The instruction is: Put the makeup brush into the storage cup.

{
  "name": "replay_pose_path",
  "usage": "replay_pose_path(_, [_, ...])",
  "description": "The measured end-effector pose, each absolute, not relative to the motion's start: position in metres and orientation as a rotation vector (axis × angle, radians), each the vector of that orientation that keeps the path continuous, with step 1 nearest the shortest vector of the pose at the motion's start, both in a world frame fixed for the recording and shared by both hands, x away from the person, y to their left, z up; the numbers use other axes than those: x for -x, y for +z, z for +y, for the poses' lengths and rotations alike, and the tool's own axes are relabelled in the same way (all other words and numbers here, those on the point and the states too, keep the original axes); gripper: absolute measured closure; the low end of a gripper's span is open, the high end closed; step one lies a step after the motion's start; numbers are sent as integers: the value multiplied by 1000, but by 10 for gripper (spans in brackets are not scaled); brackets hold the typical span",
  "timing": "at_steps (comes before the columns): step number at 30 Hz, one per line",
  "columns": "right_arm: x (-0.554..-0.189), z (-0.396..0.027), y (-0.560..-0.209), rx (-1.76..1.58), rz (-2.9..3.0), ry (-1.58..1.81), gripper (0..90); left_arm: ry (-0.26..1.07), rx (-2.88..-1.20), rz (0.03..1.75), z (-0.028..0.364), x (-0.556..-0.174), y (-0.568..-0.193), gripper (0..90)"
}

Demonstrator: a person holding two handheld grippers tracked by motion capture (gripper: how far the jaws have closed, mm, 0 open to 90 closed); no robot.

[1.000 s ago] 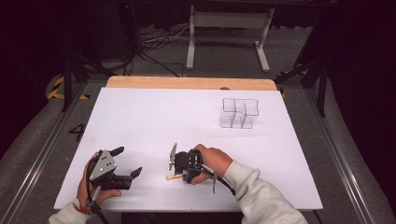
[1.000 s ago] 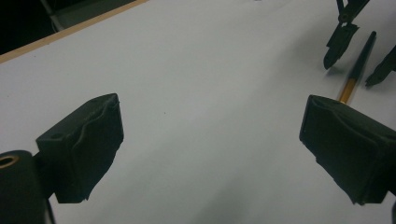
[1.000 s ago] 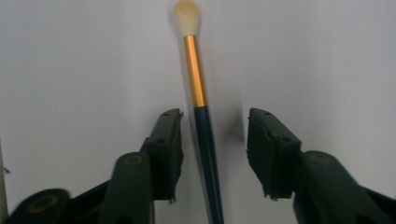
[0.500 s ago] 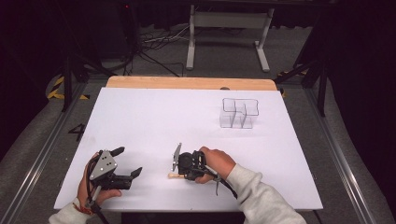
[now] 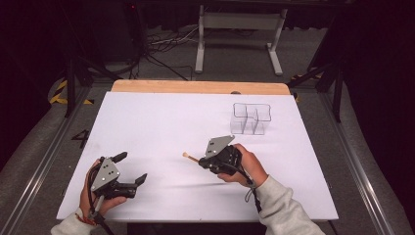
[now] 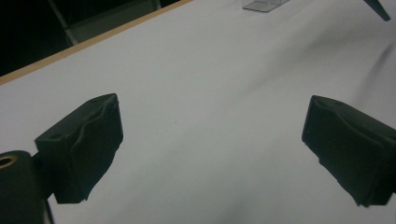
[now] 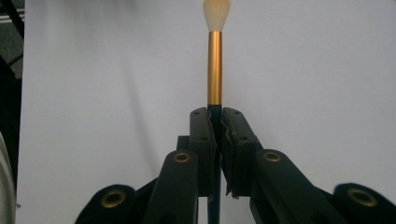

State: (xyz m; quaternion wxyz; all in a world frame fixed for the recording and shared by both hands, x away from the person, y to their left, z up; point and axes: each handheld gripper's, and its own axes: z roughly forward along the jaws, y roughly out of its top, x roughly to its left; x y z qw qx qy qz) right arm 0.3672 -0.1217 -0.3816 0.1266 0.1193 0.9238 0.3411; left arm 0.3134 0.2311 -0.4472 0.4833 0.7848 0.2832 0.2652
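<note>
The right gripper (image 5: 199, 160) is clamped on a small brush (image 7: 215, 70). From the camera riding on it, the two black jaws press together on the dark handle, and the gold ferrule and pale bristle tuft stick straight out beyond them. Those jaws have just closed on it. From above, the brush (image 5: 190, 157) pokes out of the gripper toward the left, its light tip hanging over the white table (image 5: 161, 122) near the middle, a little toward the person's side. The right hand (image 5: 247, 166) wraps the gripper's body, a grey sleeve behind it.

The left gripper (image 5: 129, 169) sits near the front left corner of the table, held in the left hand (image 5: 95, 193). Its jaws stand wide apart with nothing between them; its own camera sees bare white sheet in the gap.

A clear box (image 5: 251, 118) with several compartments stands toward the far right of the table, well apart from both grippers.
</note>
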Motion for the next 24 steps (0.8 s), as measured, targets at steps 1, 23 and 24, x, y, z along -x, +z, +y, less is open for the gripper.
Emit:
replay_pose_path(1, [-367, -122, -382, -347, 2689, 993, 839, 646, -1912, 690, 231, -313, -447, 53])
replay_pose_path(23, [-370, -153, -376, -452, 2454, 1238, 839, 617, -1864, 703, 237, -314, -446, 14])
replay_pose_path(24, [-370, -155, -375, -460, 2445, 1246, 838, 608, -1867, 705, 237, -314, -447, 14])
